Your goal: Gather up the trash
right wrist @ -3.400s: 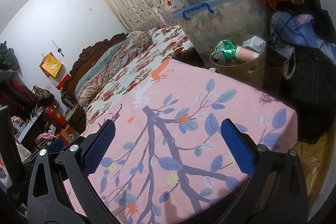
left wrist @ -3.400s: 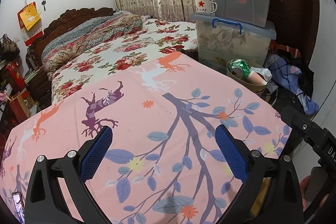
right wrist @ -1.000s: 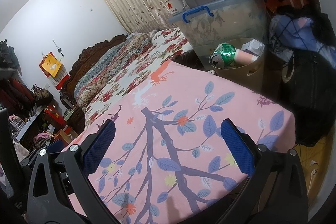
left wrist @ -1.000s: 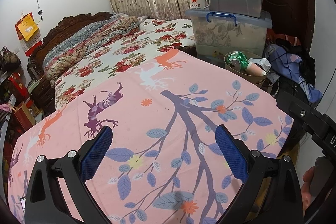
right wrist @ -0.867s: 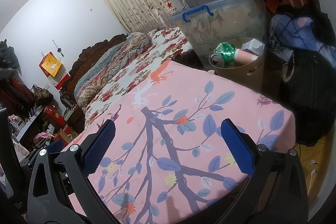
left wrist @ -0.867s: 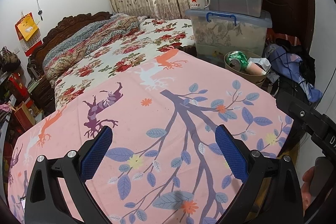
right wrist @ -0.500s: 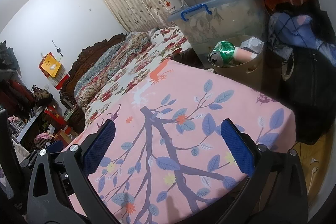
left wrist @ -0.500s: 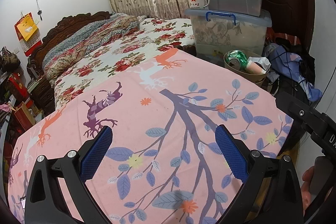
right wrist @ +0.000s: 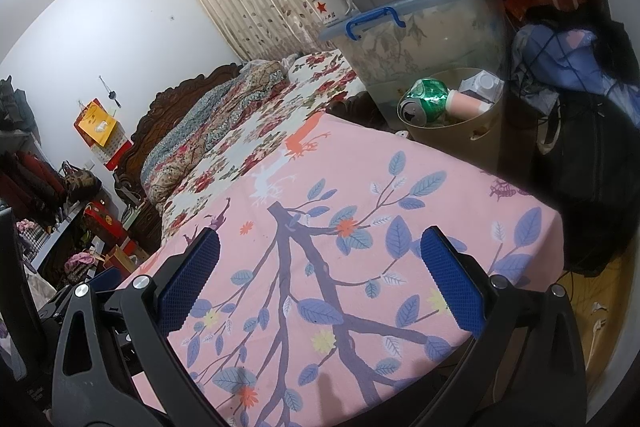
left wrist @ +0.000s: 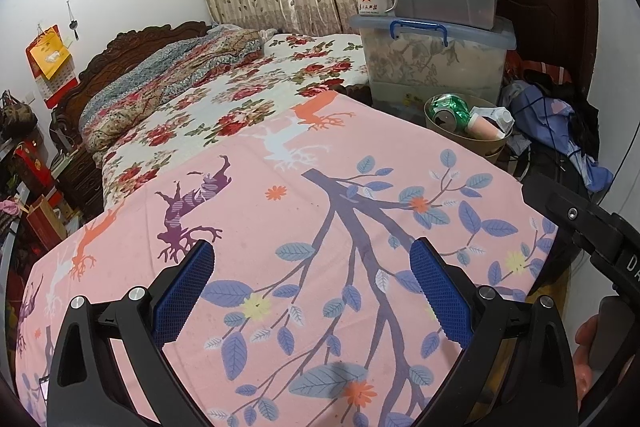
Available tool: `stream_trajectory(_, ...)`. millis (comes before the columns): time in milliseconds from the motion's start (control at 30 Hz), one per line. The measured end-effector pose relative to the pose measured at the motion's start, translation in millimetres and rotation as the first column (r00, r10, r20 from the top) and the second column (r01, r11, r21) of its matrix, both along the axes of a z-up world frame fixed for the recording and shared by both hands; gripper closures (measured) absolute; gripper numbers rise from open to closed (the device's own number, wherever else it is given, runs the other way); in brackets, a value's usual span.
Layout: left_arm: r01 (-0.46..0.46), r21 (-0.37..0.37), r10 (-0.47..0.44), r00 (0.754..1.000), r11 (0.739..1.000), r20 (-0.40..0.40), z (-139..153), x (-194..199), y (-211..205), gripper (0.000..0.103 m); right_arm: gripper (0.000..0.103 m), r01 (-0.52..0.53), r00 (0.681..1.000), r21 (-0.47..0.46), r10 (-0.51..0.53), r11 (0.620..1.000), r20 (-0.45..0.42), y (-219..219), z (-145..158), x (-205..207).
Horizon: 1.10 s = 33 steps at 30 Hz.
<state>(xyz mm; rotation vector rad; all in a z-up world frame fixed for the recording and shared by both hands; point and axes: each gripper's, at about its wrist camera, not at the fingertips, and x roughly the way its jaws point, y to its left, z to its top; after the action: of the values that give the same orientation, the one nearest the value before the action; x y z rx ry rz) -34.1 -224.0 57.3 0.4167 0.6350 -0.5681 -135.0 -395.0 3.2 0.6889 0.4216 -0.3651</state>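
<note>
A tan waste bin stands on the floor past the far right corner of the pink cloth. In it lie a crushed green can, a pink paper cup and a small white carton. My left gripper hangs open over the pink cloth with nothing between its blue pads. My right gripper is open too, above the same cloth, empty. No loose trash shows on the cloth.
Two stacked clear storage boxes with a star mug rise behind the bin. A flowered bed runs to the far left. Clothes and dark bags fill the right. A hand and the right tool show at the right edge.
Both grippers have drifted back slightly from the bin and stay open and empty. The bin and its contents have not moved.
</note>
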Motion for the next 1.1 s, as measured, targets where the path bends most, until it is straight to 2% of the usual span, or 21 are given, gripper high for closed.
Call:
stream_trajectory(967, 0.012, -0.007, -0.012, 1.0, 1.0, -0.004, -1.8, -4.1, -0.4, 0.009, 0.004, -0.002, 1.0, -0.002, 0.002, 1.0, -0.002, 2.0, 0.8, 1.3)
stream_trajectory(1100, 0.04, -0.023, -0.041, 0.998, 0.999, -0.049, -8.6, -7.8, -0.2, 0.009, 0.004, -0.002, 1.0, -0.002, 0.002, 1.0, -0.003, 3.8, 0.1, 1.5)
